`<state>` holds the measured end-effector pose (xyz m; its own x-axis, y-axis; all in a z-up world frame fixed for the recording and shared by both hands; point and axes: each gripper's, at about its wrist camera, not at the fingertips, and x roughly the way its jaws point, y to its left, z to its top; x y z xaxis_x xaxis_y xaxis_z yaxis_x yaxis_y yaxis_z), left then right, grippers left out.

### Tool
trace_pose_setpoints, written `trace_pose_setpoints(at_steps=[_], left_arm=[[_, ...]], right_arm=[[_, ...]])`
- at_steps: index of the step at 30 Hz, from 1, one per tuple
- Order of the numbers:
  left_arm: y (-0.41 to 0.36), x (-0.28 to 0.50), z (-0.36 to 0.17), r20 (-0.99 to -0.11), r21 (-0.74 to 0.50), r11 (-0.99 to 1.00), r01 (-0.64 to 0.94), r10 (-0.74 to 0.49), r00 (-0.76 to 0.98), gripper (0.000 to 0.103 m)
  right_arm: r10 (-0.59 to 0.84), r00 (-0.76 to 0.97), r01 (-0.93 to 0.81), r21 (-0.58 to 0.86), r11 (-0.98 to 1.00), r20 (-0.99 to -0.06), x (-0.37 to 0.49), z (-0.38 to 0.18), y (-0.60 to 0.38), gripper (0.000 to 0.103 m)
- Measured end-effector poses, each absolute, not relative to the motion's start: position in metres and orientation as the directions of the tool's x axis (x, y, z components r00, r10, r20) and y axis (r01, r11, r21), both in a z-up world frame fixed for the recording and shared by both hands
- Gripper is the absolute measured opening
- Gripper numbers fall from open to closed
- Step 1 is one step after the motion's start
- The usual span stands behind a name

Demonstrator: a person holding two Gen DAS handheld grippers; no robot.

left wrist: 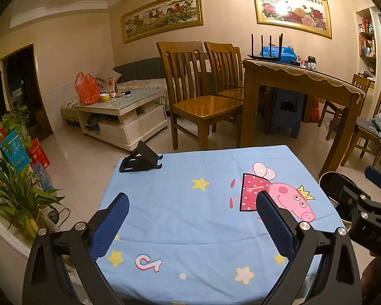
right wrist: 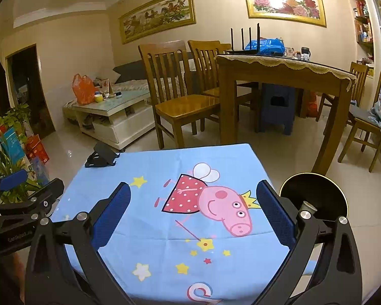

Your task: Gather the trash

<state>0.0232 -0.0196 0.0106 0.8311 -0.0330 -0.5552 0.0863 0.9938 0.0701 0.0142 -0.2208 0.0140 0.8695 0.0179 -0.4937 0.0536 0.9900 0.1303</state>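
Note:
A small table under a light blue cartoon-pig cloth [left wrist: 190,203] [right wrist: 165,167] fills the foreground in both views. My left gripper [left wrist: 191,203] hovers open above it, nothing between its blue pads. My right gripper [right wrist: 193,195] also stands open and empty over the pig print. A round black bin [right wrist: 315,193] with a gold rim sits just off the table's right edge, and a small crumpled paper cup [right wrist: 308,207] lies inside it. In the left wrist view the bin [left wrist: 335,185] is partly hidden behind the right gripper's body [left wrist: 368,211]. No loose trash shows on the cloth.
A black folding phone stand [left wrist: 139,161] [right wrist: 101,156] rests at the cloth's far left corner. Beyond stand wooden chairs [left wrist: 203,96], a dining table [left wrist: 299,81] with a router, and a white coffee table [left wrist: 119,109] with an orange bag. Potted plants [left wrist: 20,190] line the left.

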Motion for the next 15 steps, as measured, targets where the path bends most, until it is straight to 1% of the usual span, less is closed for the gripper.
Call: trace_pose_setpoints(at_steps=[15], left_arm=[[-0.0200, 0.0192, 0.0077, -0.555, 0.068, 0.994, 0.089, -0.036, 0.831, 0.097]], right_arm=[[0.027, 0.868, 0.044, 0.132, 0.990, -0.496, 0.0129, 0.0133, -0.2170, 0.098]])
